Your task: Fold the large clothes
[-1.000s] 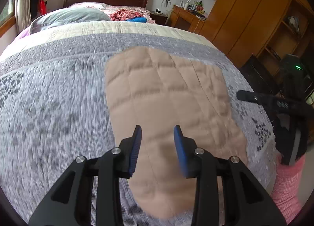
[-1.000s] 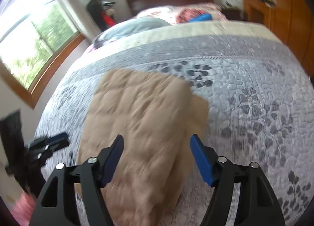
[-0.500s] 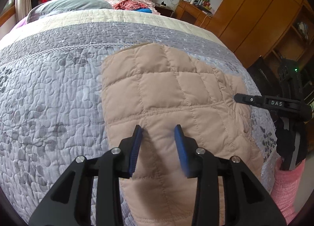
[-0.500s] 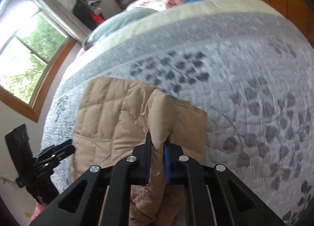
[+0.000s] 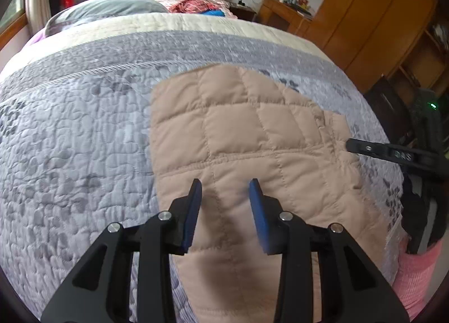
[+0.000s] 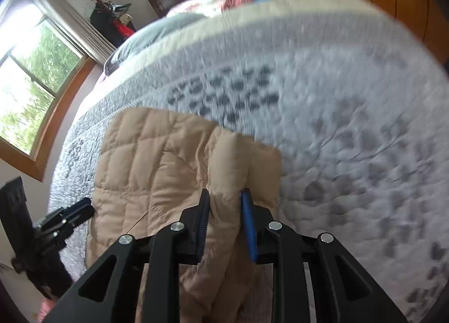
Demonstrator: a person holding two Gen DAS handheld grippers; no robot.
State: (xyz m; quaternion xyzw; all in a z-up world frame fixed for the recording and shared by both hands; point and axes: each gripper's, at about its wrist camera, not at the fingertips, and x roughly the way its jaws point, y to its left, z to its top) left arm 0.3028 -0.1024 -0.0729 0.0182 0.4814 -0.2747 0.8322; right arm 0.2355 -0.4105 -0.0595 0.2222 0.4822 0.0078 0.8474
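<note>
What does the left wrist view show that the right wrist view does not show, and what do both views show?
Only the left wrist view shows the left gripper, open above flat fabric, and the wooden wardrobe. Only the right wrist view shows the window and a raised fold of fabric between the right gripper pads, whose jaws have just opened slightly. Both show the beige quilted garment on the grey bedspread.

Both the left gripper (image 5: 225,187) and the right gripper (image 6: 224,196) show black angular frames, blue pads (image 5: 256,210) inside the fingers, and round silver screws (image 5: 164,215) along the arms. A pink knitted sleeve (image 5: 418,275) covers the wrist.
</note>
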